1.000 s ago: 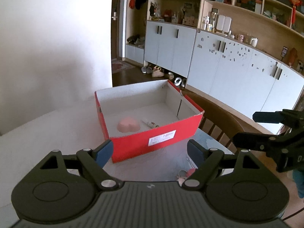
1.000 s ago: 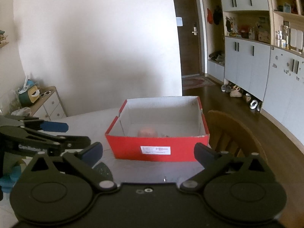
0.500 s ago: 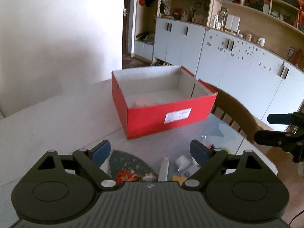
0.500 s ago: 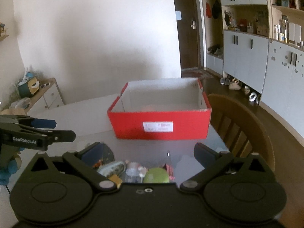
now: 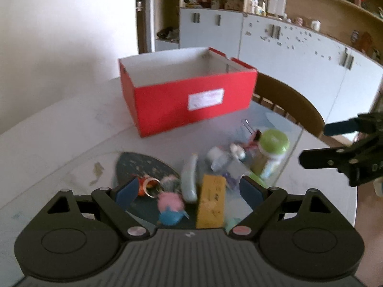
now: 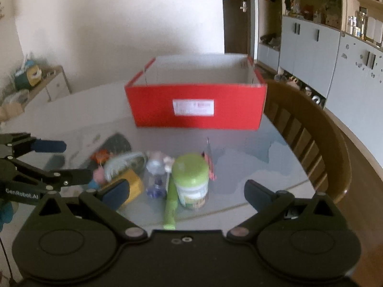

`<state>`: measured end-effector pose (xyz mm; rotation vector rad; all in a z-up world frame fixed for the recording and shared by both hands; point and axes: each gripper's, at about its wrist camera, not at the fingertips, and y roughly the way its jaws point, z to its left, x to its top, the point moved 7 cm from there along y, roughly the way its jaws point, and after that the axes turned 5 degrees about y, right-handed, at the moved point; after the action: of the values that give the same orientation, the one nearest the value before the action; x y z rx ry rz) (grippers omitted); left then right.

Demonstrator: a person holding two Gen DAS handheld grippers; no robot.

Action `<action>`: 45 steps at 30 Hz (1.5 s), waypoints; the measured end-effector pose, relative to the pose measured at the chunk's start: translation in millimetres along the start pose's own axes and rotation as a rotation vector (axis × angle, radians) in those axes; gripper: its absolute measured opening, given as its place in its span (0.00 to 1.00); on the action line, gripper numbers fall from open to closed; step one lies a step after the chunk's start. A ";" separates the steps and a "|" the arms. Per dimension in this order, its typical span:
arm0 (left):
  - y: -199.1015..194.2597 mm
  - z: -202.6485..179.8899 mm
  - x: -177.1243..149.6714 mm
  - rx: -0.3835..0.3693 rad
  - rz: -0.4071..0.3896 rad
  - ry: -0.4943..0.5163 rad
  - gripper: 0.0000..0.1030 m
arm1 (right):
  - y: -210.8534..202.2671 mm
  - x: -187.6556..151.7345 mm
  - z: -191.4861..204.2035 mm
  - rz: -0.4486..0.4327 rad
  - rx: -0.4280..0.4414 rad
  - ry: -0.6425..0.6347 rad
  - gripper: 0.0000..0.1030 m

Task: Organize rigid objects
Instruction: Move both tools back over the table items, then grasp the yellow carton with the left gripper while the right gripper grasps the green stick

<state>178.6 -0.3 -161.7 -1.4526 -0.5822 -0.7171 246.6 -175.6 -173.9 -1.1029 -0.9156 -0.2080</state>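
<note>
We carry two matching claws. Our left claw (image 5: 189, 191) is matt black plastic: two round discs with shallow circular recesses flank a ribbed grey centre plate bearing a small white mark. Angled black links with triangular cut-outs run forward from silver pivot screws, one of them reddish, to blue finger pads (image 5: 126, 190). Our right claw (image 6: 186, 190) has the same build, with a smooth black centre plate, two small screws at its front edge and dark blue pads (image 6: 117, 192). Seen from the side, the left one shows white "GenRobot.AI" lettering.
</note>
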 end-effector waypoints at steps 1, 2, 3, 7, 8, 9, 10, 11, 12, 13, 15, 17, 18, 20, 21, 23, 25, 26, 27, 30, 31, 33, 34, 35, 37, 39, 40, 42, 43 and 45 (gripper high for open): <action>3.0 -4.8 -4.0 -0.003 0.005 0.010 0.88 | 2.8 -3.7 -0.8 0.011 -0.003 -0.004 0.97; 5.8 -8.7 -6.6 -0.004 0.008 0.017 0.88 | 5.5 -7.5 -1.3 0.023 -0.007 -0.005 0.97; 8.3 -11.7 -9.3 -0.001 0.012 0.023 0.88 | 8.1 -11.4 -1.9 0.034 -0.010 -0.008 0.96; 18.0 -21.9 -18.9 -0.003 0.029 0.035 0.88 | 17.8 -23.0 -4.3 0.067 -0.019 -0.009 0.91; 19.8 -23.4 -20.0 0.000 0.029 0.037 0.88 | 20.4 -25.6 -4.6 0.077 -0.017 -0.009 0.90; 21.5 -24.7 -20.6 0.002 0.028 0.040 0.88 | 22.8 -27.9 -4.7 0.084 -0.018 -0.011 0.88; 23.6 -26.0 -21.7 0.005 0.030 0.040 0.88 | 25.2 -30.0 -5.0 0.091 -0.019 -0.013 0.87; 25.2 -26.1 -21.3 0.005 0.031 0.037 0.88 | 27.8 -31.2 -5.3 0.096 -0.019 -0.013 0.86; 26.4 -26.8 -22.3 0.002 0.029 0.032 0.88 | 29.3 -32.6 -5.7 0.101 -0.015 -0.013 0.83; 27.7 -27.1 -22.3 0.000 0.027 0.027 0.87 | 30.9 -34.0 -5.8 0.107 -0.011 -0.014 0.80; 30.0 -28.0 -21.9 0.000 0.029 0.024 0.81 | 34.0 -36.2 -6.0 0.118 -0.006 -0.019 0.77; 33.5 -29.3 -21.5 -0.003 0.037 0.025 0.78 | 36.9 -38.1 -5.0 0.127 0.002 -0.027 0.75; 34.8 -30.1 -21.3 -0.004 0.040 0.026 0.75 | 38.0 -38.7 -4.3 0.130 0.005 -0.032 0.74; 37.8 -31.4 -21.1 -0.006 0.046 0.029 0.67 | 41.4 -39.6 -2.5 0.139 0.016 -0.041 0.70; 39.2 -32.2 -21.1 -0.005 0.052 0.030 0.63 | 43.3 -39.9 -1.4 0.144 0.020 -0.047 0.65; 41.9 -32.8 -22.0 0.002 0.063 0.033 0.59 | 46.6 -40.5 1.0 0.152 0.030 -0.054 0.61; 44.9 -33.4 -23.2 0.008 0.077 0.035 0.54 | 49.3 -40.9 3.9 0.157 0.041 -0.061 0.56; 46.7 -33.7 -23.8 0.013 0.085 0.039 0.52 | 50.8 -41.2 5.3 0.159 0.043 -0.068 0.55; 48.5 -34.0 -24.6 0.015 0.093 0.042 0.49 | 52.5 -41.7 7.0 0.162 0.044 -0.074 0.52; 53.2 -32.8 -25.7 0.016 0.112 0.032 0.44 | 58.8 -42.9 9.9 0.173 0.044 -0.087 0.43; 54.7 -32.5 -26.0 0.020 0.117 0.033 0.43 | 61.0 -43.4 10.8 0.177 0.041 -0.091 0.40; 57.3 -32.6 -25.8 0.026 0.125 0.037 0.41 | 64.3 -44.6 12.6 0.181 0.033 -0.095 0.35; 58.8 -32.5 -25.6 0.029 0.129 0.038 0.40 | 65.3 -45.1 13.2 0.181 0.030 -0.094 0.33; 59.9 -32.5 -25.4 0.031 0.131 0.038 0.40 | 66.7 -45.2 13.7 0.180 0.022 -0.095 0.32; 62.0 -32.5 -25.2 0.035 0.136 0.039 0.37 | 68.4 -45.8 15.5 0.180 0.022 -0.093 0.28; 64.6 -32.5 -25.3 0.038 0.144 0.041 0.35 | 69.9 -45.7 18.2 0.173 0.011 -0.103 0.27; 65.8 -32.3 -25.5 0.038 0.147 0.042 0.34 | 70.8 -45.2 19.2 0.171 0.008 -0.106 0.26; 68.3 -31.8 -25.6 0.036 0.152 0.039 0.34 | 73.0 -43.6 20.6 0.168 0.003 -0.106 0.26; 69.4 -31.8 -25.8 0.034 0.154 0.038 0.33 | 74.1 -42.7 21.6 0.167 0.002 -0.107 0.26; 70.7 -32.4 -25.8 0.033 0.156 0.042 0.32 | 75.5 -42.2 23.2 0.164 -0.007 -0.113 0.24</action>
<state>211.4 -31.7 -229.8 -1.4323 -0.4413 -0.6108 250.4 -132.4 -252.3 -1.1993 -0.9197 -0.0136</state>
